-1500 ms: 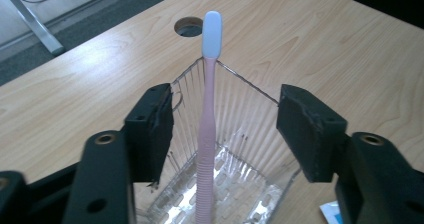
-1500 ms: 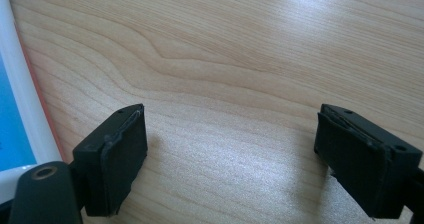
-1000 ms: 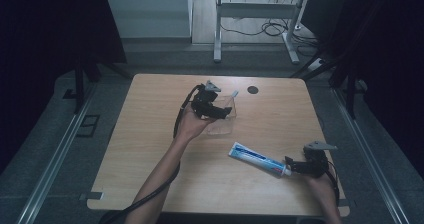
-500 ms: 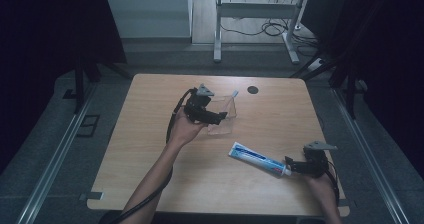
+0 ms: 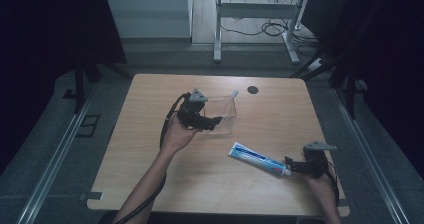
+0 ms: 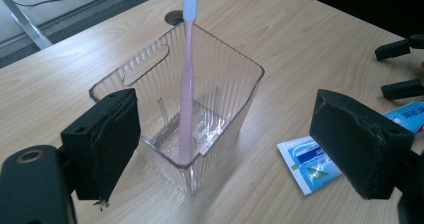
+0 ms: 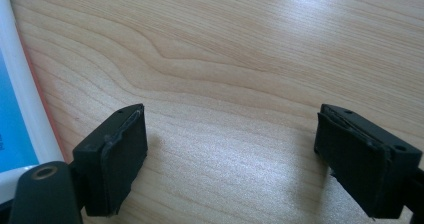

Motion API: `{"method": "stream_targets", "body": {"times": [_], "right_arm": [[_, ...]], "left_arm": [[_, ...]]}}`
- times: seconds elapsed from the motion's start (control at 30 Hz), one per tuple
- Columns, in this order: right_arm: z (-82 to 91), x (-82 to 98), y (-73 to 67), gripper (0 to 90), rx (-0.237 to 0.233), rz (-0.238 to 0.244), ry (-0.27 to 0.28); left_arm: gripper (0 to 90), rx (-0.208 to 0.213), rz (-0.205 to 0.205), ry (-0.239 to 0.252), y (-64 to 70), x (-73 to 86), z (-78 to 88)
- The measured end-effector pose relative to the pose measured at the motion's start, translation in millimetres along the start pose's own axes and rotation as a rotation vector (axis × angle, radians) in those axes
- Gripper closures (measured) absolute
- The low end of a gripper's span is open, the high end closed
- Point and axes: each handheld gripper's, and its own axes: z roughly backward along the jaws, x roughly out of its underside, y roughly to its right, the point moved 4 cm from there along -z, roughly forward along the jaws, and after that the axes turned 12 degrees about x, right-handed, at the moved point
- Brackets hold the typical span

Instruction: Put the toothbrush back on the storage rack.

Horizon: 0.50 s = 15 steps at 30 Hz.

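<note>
The left tool (image 5: 212, 121) hangs just short of a clear plastic bin (image 6: 185, 119). Its jaws have just been opening and now stand wide, gripping nothing; in the left gripper view the bin's near corner sits between the two black pads without touching them. Those pads are blocky and matte, with a worn foam-like lining on their inner faces.

The bin is a tall, square, see-through container with ribbed walls and a slot handle cut near the rim. It stands upright on the counter (image 5: 150, 104), toward the far middle. A pink toothbrush (image 6: 187, 79) leans inside it, the ridged handle down on the bin's floor and the white bristle head poking above the far rim.

The right tool (image 5: 290, 165) rests low at the counter's near right corner, jaws spread and empty over bare wood in the right gripper view. Just beside it lies a flat toothpaste tube (image 5: 257, 158), white and blue, its cap end pointing at that tool.

The counter is pale wood-grain laminate with rounded corners and a dark round cable hole (image 5: 253, 89) near its far edge.
</note>
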Motion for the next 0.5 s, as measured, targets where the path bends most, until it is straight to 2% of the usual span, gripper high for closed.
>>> {"method": "stream_targets", "body": {"times": [0.5], "right_arm": [[0.1,0.0,-0.6,13.4,0.001,-0.001,-0.001]], "left_arm": [[12.8,-0.038,-0.013,0.01,0.6,27.5,21.4]]}}
